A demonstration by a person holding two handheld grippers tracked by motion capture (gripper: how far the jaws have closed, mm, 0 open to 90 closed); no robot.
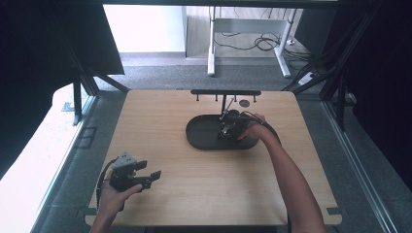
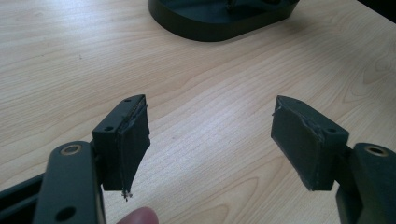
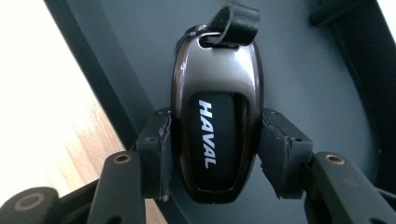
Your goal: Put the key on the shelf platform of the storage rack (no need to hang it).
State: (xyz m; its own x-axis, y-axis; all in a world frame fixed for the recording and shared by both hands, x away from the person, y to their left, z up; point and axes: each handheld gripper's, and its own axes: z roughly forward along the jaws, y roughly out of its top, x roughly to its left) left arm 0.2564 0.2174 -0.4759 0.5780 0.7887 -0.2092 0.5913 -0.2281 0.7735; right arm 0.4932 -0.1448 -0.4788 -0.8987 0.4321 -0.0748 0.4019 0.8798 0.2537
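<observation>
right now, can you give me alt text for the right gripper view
The right gripper is closed on the sides of a glossy dark car key fob marked HAVAL, over a dark tray. A short black strap loop sits at the fob's far end.

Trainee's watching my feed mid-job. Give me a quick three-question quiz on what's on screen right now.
1. True or false: the left tongs are shut on something.
2. Which word is printed on the key fob?
3. The right tongs work over: A) bare wooden table, B) black oval tray, C) the floor.

Key: 1. False, they are open over bare table. 2. HAVAL. 3. B.
</observation>
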